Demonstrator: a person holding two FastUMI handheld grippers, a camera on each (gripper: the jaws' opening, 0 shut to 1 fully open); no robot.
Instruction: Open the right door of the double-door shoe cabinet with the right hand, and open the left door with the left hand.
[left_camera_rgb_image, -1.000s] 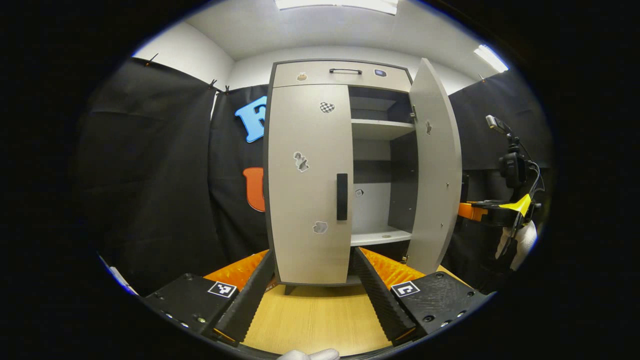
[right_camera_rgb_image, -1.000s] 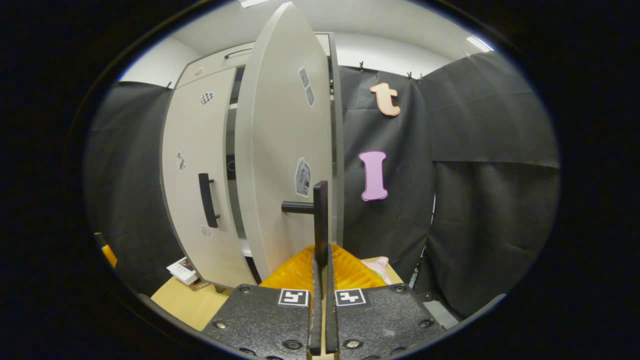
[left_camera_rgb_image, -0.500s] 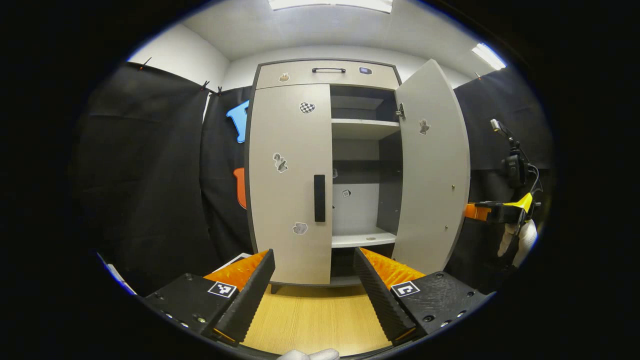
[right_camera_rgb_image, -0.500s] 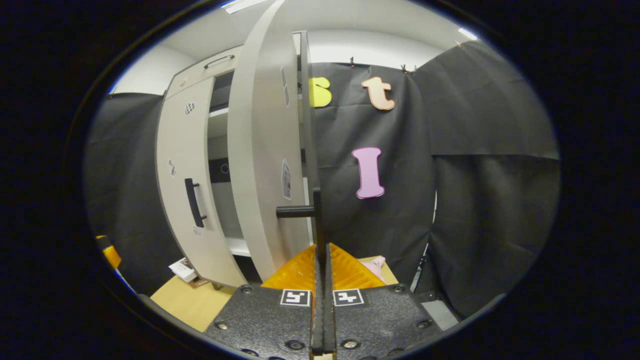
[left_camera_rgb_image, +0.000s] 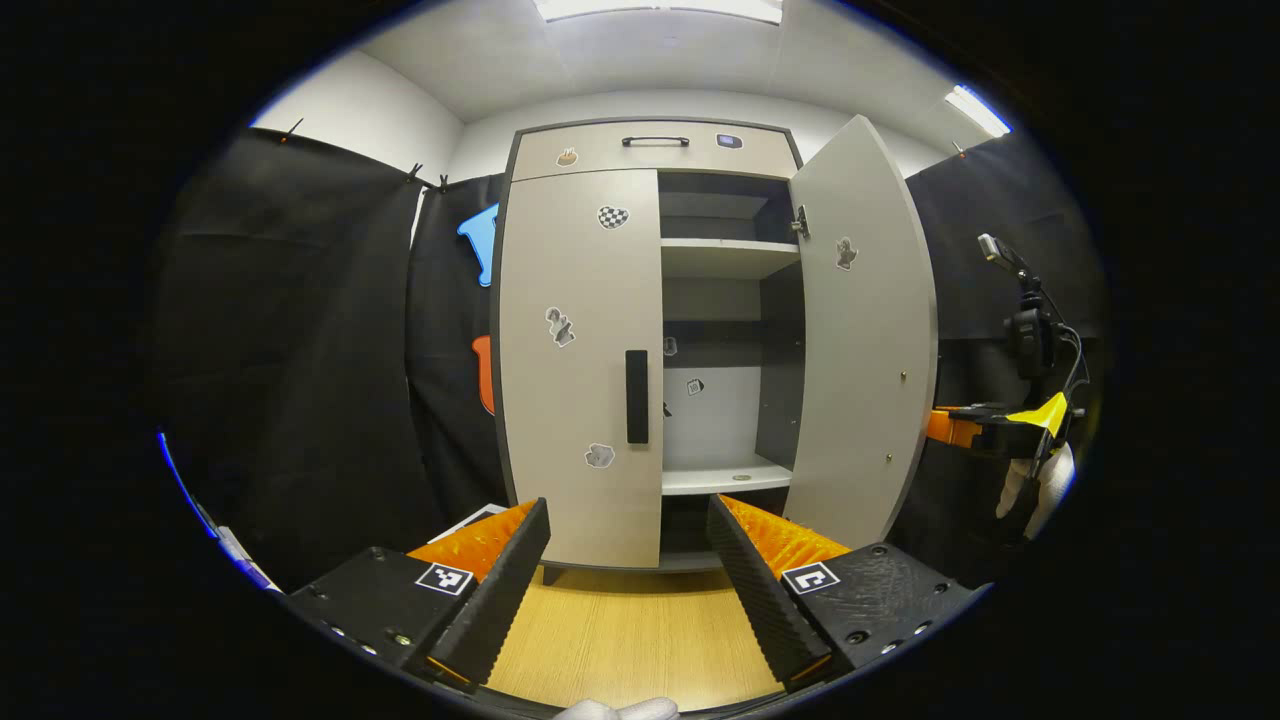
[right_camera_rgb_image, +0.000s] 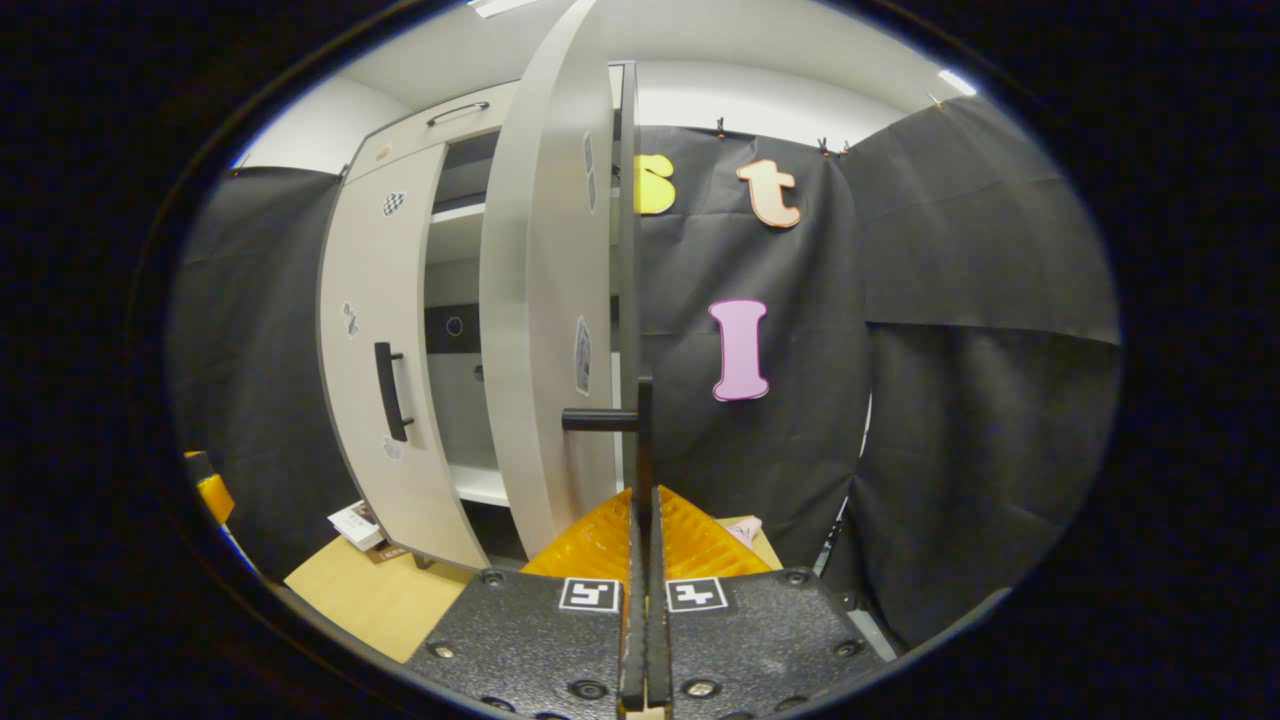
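- Right gripper (right_camera_rgb_image: 644, 520) clamped narrow on the right door's handle (right_camera_rgb_image: 643, 440), both fingers pressing it.
- Right door (left_camera_rgb_image: 862, 330) swung wide open; shelves (left_camera_rgb_image: 728, 257) exposed.
- Left gripper (left_camera_rgb_image: 628, 545) spread wide, holding nothing, short of the shut left door (left_camera_rgb_image: 578, 360) and its handle (left_camera_rgb_image: 637, 396).
- Shoe cabinet (left_camera_rgb_image: 650, 150) standing at the far edge of the wooden floor (left_camera_rgb_image: 630, 640).

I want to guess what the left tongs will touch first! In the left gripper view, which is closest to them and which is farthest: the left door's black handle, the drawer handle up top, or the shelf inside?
1. Left door's handle: straight ahead of the left tongs, on the closed door.
2. Shelf: inside the open right half, set back.
3. Drawer handle: on top, highest up.
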